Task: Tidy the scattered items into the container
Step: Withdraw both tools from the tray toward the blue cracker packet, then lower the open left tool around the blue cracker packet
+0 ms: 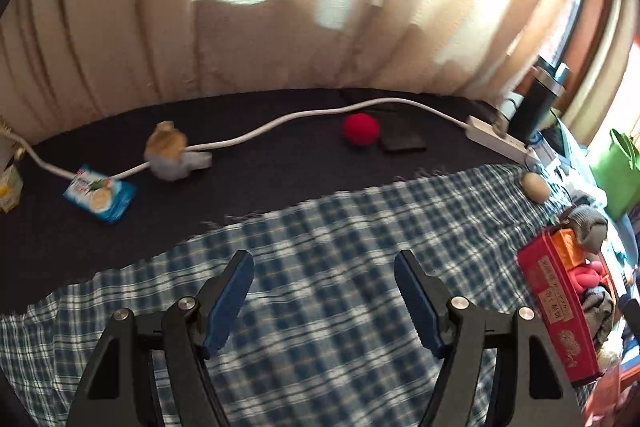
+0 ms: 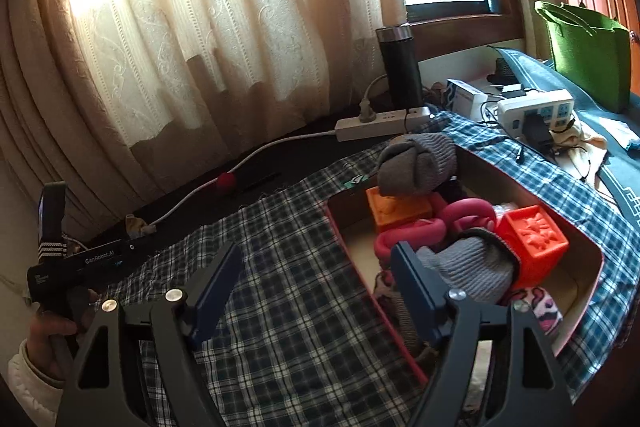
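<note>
a: left gripper (image 1: 324, 291)?
b: gaped half wide, held nothing, hung over plaid cloth (image 1: 320, 307).
a: right gripper (image 2: 316, 291)?
b: gaped wide, empty, beside red box (image 2: 592, 291).
a: strays?
b: red ball (image 1: 361, 129), snack packet (image 1: 100, 197), plush toy (image 1: 170, 155) lay on dark surface (image 1: 260, 179).

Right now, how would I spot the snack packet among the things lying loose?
Look at the dark blanket below the curtain. A white cable runs across it; near its left end lies the snack packet, flat, blue and white, the only printed wrapper there.
</note>
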### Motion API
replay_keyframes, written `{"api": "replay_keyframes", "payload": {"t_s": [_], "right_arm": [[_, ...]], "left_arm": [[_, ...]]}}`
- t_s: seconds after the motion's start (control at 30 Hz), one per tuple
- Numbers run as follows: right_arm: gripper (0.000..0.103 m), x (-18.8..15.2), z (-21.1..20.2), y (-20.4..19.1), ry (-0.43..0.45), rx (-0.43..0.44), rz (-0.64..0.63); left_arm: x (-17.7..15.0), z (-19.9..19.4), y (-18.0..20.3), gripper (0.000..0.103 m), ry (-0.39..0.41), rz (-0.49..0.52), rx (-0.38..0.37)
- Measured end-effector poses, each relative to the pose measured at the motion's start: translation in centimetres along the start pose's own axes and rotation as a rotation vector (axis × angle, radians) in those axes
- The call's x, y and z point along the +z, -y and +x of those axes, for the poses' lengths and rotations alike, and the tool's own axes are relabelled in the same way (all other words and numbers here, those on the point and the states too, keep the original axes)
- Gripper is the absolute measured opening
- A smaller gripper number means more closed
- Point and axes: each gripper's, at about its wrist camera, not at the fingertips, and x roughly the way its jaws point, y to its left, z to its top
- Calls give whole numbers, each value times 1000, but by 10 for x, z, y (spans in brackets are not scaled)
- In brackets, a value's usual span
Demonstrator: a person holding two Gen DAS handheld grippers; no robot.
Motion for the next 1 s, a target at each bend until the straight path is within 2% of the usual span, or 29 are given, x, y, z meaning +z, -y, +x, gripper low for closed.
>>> {"api": "replay_keyframes", "payload": {"t_s": [0.07,0.13,0.17,0.4,0.57,0.73,1.0], "right_arm": [[80,-2,9,-10,-23,12,-12],[80,-5,17,-21,-43,21,-30],[80,-7,21,-26,-53,26,-40],[80,-16,44,-61,-108,49,-96],[80,-20,56,-75,-134,60,-115],[80,-24,68,-82,-157,70,-118],[80,-25,80,-79,-178,62,-110]], "left_arm": [[1,-2,-18,75,2,-28,14],[1,-3,-40,85,6,-70,35],[2,-5,-53,86,18,-103,51],[6,-9,-142,86,47,-337,91],[9,1,-201,86,17,-515,95],[19,16,-222,86,-10,-562,132],[42,49,-227,86,-50,-581,164]]}}
